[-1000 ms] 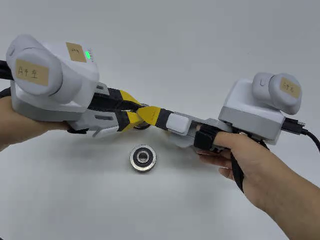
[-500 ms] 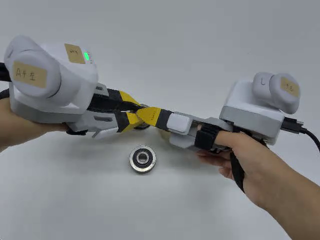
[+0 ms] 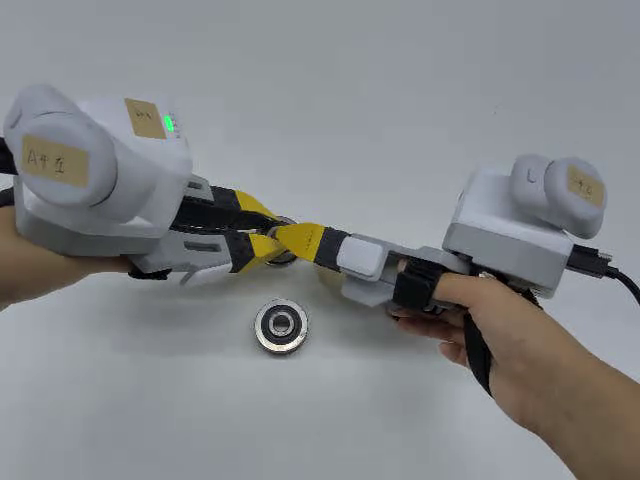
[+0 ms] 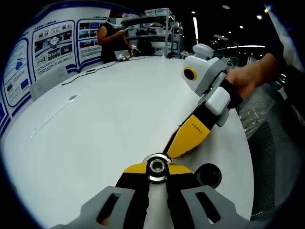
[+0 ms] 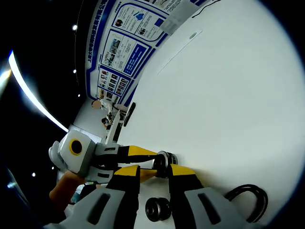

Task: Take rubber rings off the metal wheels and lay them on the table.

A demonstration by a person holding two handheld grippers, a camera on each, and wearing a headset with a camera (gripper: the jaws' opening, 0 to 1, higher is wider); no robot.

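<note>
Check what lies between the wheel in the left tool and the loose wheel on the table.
Nothing. In the head view, just a bare strip of table separates the held wheel from the loose wheel.

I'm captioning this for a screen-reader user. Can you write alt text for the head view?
Two hand-held grippers, the left claw and the right claw, meet tip to tip on a metal wheel held above a white table. A second wheel, with a dark ring around it, lies flat on the table nearer the camera.

Bright even light, soft shadows, fisheye edges
</note>
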